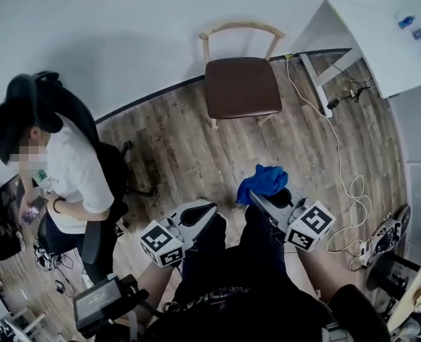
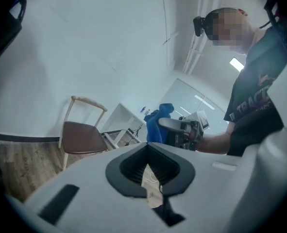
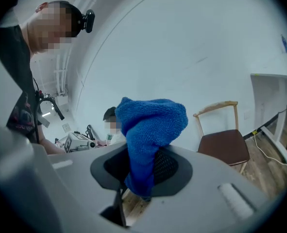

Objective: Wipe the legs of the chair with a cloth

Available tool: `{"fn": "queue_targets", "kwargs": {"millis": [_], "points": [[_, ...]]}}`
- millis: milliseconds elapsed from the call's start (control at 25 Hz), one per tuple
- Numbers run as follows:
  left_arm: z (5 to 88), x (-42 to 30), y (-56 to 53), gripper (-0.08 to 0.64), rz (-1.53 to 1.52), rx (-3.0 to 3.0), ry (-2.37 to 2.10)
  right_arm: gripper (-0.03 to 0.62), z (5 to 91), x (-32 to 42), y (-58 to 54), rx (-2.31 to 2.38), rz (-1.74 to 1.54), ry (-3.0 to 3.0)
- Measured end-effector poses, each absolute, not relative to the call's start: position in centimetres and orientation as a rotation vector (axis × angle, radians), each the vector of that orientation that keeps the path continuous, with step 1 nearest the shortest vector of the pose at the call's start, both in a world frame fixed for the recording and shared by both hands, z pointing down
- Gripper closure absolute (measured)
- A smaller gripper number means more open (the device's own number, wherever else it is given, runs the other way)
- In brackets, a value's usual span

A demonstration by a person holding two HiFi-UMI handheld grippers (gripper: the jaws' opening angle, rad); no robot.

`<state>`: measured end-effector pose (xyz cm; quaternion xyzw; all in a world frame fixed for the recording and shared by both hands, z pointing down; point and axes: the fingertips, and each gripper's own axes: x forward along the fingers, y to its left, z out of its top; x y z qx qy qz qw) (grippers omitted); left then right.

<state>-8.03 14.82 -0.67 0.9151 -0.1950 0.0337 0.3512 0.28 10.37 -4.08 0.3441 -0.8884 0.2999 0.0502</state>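
Right tongs (image 1: pixel 258 197) clamp the cloth (image 1: pixel 264 179), bunched ahead for wiping, well short of the chair (image 1: pixel 241 85), while left tongs (image 1: pixel 201 211) sit closed and empty.

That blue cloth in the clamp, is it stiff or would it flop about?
Probably floppy: the blue cloth bunches up and hangs limp through the right gripper. Its fuzzy pile suggests that it is light and would grip a surface rather than slip.
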Motion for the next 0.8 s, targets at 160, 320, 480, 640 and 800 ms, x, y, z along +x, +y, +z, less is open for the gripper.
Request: {"fn": "queue_targets", "kwargs": {"millis": [160,320,480,640,800], "points": [[-5.0,-7.6,16.2,0.561,0.071,2.426,-0.472,0.493,-8.1,0.2,13.6,1.045,0.995,-2.777],[-7.6,-6.1,18.7,0.561,0.041,2.459,-0.481,0.492,-10.3,0.8,17.6,0.944,0.973,-2.850],[-8.7,-4.5,21.0,0.561,0.019,2.471,-0.532,0.493,-11.1,2.4,20.5,0.892,0.930,-2.864],[-8.8,-2.2,24.1,0.561,0.009,2.460,-0.580,0.492,-11.9,4.8,23.2,0.864,0.901,-2.887],[-8.8,2.1,28.8,0.561,-0.028,2.439,-0.641,0.494,-12.1,9.2,27.8,0.855,0.887,-2.910]]}}
